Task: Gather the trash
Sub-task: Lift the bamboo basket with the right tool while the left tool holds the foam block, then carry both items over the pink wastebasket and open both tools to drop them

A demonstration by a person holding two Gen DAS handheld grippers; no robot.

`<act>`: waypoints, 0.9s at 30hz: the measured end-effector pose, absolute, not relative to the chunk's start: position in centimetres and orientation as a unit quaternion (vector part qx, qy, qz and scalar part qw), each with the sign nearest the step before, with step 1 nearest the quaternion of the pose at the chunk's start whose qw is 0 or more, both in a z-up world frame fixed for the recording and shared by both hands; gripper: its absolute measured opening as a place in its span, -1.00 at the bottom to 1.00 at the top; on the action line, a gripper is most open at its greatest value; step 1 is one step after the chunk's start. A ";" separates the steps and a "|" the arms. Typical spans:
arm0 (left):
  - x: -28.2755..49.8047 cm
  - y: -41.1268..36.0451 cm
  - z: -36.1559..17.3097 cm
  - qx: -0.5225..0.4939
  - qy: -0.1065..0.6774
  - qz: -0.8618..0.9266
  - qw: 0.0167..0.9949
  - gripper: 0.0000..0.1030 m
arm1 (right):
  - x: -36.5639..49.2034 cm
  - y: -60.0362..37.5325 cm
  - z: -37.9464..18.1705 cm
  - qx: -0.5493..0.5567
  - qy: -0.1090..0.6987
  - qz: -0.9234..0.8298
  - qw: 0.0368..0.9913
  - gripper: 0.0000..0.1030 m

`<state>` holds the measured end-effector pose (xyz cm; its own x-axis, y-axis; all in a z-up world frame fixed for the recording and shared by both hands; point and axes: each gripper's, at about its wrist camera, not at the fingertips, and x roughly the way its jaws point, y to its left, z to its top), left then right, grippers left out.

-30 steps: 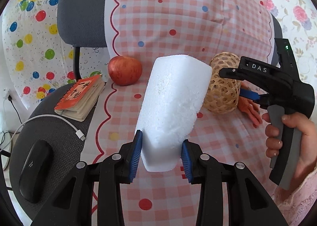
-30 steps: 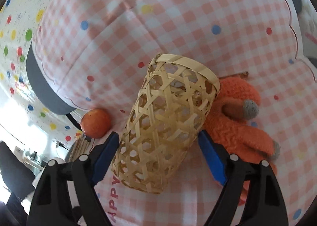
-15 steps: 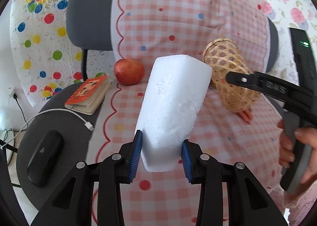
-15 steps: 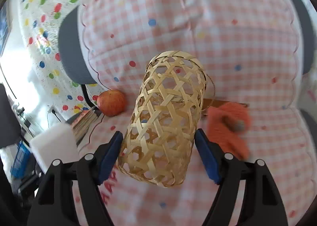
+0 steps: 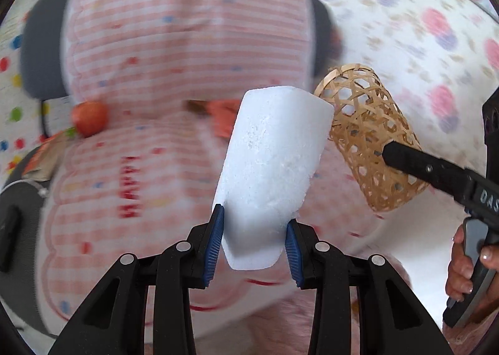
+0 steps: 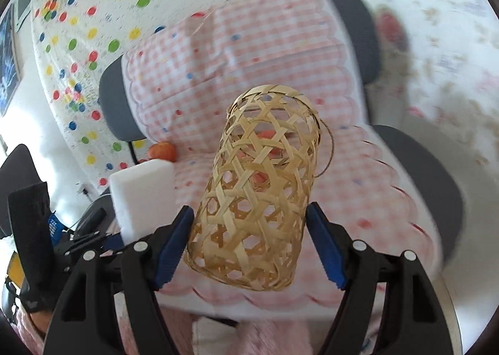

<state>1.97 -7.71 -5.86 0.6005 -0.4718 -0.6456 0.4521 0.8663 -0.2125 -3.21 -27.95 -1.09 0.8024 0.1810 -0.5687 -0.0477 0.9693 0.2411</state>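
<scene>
A white foam block [image 5: 271,161] stands tilted between the blue pads of my left gripper [image 5: 254,239], which is shut on its lower end. My right gripper [image 6: 249,230] is shut on a woven bamboo basket [image 6: 259,193], a tall open-weave tube held off the chair with its open mouth pointing away. The left wrist view shows the basket [image 5: 368,136] just right of the foam block, one black finger [image 5: 405,161] against its side. In the right wrist view the foam block [image 6: 143,193] appears at the lower left.
A grey office chair draped in a pink checked cloth [image 6: 249,52] lies ahead. On the seat are an apple [image 5: 89,118], an orange knitted glove [image 5: 223,108] and an orange booklet [image 5: 40,155]. A person's hand [image 5: 461,274] holds the right gripper's handle. Patterned sheets hang behind.
The right gripper closed on the basket and lifted it off the seat, away from the orange glove. Both grippers drew back from the chair and swung right, still carrying their loads.
</scene>
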 end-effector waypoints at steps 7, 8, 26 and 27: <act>-2.3 -16.3 -6.5 0.034 0.365 -0.370 0.853 -0.26 | -11.3 -32.8 -1.9 0.131 0.303 -0.036 0.943 0.42; -3.0 -17.4 -6.6 0.040 0.366 -0.386 0.846 -0.26 | -12.6 -33.6 -2.1 0.132 0.304 -0.053 0.942 0.42; -8.7 -29.7 -9.9 0.130 0.393 -0.507 0.756 0.67 | -23.6 -42.3 -7.0 0.204 0.323 -0.178 0.907 0.72; -8.7 -29.7 -9.9 0.135 0.386 -0.500 0.764 0.67 | -23.6 -42.4 -6.9 0.204 0.320 -0.177 0.908 0.72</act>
